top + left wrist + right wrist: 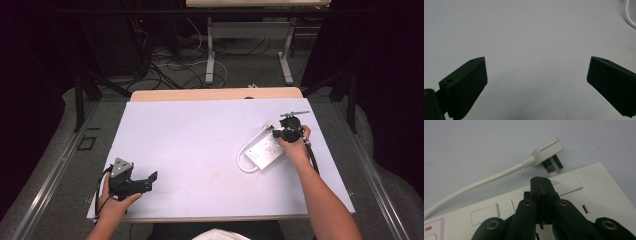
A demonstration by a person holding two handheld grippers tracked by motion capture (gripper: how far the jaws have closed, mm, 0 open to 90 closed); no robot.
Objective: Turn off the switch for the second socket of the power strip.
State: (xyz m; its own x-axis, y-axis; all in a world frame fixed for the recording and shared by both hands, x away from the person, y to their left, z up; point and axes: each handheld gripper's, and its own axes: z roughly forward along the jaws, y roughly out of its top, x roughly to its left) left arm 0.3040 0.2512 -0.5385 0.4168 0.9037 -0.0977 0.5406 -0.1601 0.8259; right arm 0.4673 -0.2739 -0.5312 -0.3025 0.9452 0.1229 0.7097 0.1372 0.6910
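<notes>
The right gripper (541,181) has its jaws pressed together with nothing between them, tips over the power strip's (265,151) face. The strip lies at the table's (200,150) right side, long axis diagonal. Its plug (547,152) lies just beyond the jaw tips, apparently against the strip's far edge. The left gripper (145,181) rests well apart, jaws wide. White tabletop; dark room, cables on the floor behind.
</notes>
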